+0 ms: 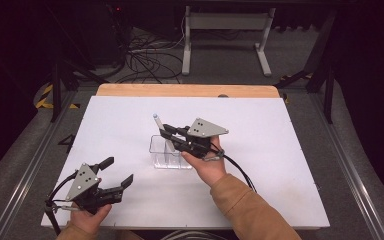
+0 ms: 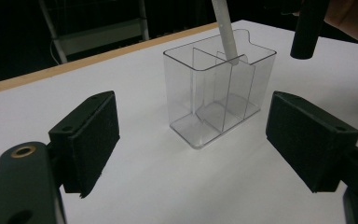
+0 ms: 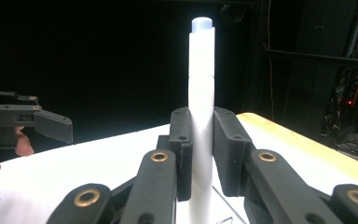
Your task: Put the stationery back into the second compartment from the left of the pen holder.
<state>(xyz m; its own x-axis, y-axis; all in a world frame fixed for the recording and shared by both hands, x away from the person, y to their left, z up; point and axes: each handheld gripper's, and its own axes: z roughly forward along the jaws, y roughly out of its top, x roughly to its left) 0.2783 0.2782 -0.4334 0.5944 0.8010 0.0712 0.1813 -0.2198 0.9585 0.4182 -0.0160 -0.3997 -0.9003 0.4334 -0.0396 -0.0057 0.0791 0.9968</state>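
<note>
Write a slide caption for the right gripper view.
Right gripper clamps a white pen upright, blue cap up, above the white table.

Marker (image 3: 200, 107) between the right gripper (image 3: 200, 154) fingers: white barrel, pale blue tip. Fingers (image 3: 181, 149) matte black, brass rivets. Organizer (image 2: 219, 93) clear, no pattern. Bench (image 1: 280, 165) plain white, light wood far edge.

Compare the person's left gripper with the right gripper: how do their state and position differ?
The left gripper has its jaws wide apart and holds nothing; the right gripper is clamped on a white pen. The left sits near the table's front edge; the right is over the clear organiser. Both are black, hand-held, with grey plates.
</note>
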